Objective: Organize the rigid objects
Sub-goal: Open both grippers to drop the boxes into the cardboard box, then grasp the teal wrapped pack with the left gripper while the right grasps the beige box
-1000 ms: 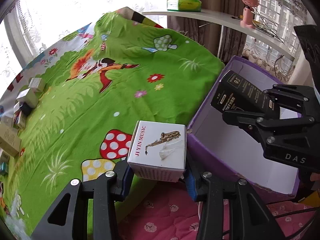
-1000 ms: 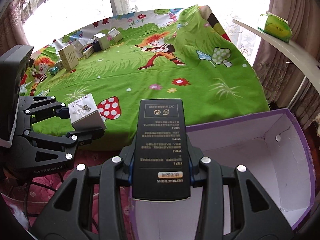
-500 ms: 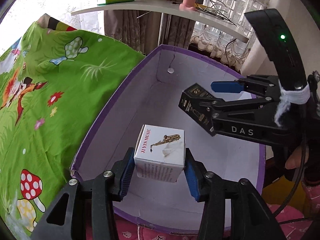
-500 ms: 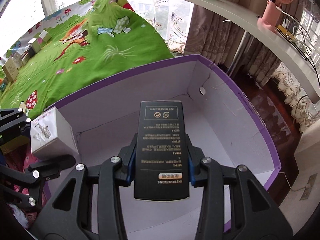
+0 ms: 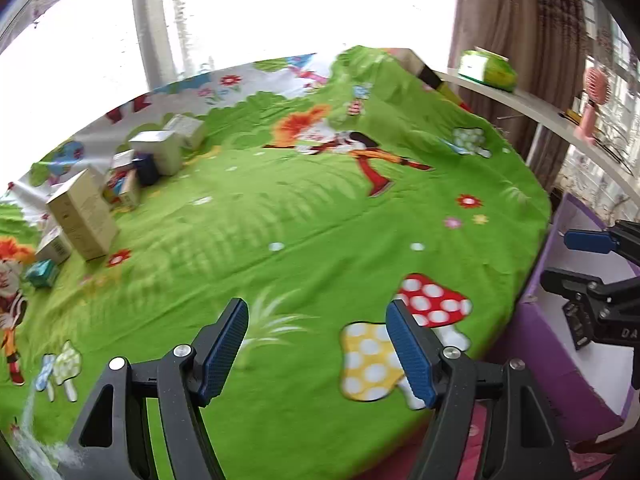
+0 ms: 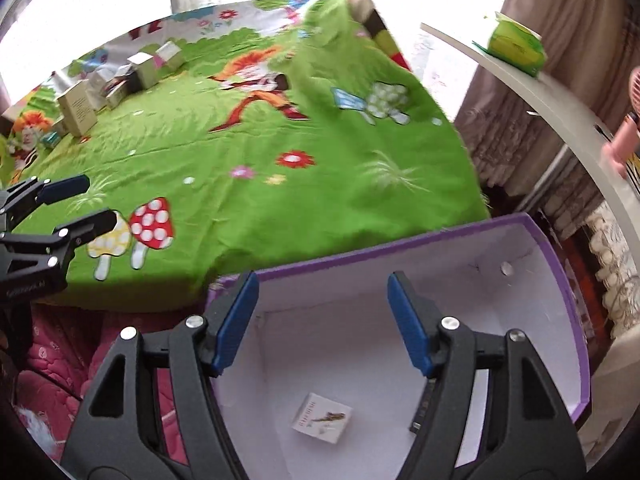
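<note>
Purple-walled storage box (image 6: 552,276) now holds the white music box (image 6: 322,423) and black carton (image 6: 425,408) on its floor, while my left gripper (image 5: 316,344) and right gripper (image 6: 322,320) are both opening, empty, so next I judge I reach for the small boxes (image 5: 80,208) across the green bedsheet (image 5: 320,216).

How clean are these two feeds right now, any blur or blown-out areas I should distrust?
Left wrist: window blown white; boxes on the bedspread smeared by motion, edges bent by fisheye. Right wrist: same glare up top, bedspread blurred; white box in the purple bin readable, black box mostly hidden by a finger.
</note>
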{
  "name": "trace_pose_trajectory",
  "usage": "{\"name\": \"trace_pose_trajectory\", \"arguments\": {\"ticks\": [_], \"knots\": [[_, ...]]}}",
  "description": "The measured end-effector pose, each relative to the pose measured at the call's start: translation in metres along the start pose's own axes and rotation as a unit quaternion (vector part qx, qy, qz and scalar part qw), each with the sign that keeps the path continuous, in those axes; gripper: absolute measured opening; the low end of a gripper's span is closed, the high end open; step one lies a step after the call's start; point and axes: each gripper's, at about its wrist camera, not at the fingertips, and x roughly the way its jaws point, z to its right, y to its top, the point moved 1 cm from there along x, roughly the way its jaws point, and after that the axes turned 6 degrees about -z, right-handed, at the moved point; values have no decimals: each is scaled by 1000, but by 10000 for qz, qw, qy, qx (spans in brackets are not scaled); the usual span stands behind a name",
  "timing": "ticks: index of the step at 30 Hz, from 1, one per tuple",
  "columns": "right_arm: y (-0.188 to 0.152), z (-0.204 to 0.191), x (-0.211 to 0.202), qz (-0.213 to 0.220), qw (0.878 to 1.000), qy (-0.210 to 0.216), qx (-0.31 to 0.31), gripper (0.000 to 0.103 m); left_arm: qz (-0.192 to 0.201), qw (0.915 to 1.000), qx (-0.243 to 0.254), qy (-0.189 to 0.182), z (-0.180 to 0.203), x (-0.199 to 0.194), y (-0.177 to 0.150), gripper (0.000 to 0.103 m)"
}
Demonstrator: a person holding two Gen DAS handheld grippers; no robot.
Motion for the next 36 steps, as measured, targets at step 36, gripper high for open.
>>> {"name": "trace_pose_trajectory", "arguments": {"ticks": [36], "knots": [[229,-318,125,910,9203,3118,-2182,55,-181,9364,-3421,765,-282,0,-76,82]]}}
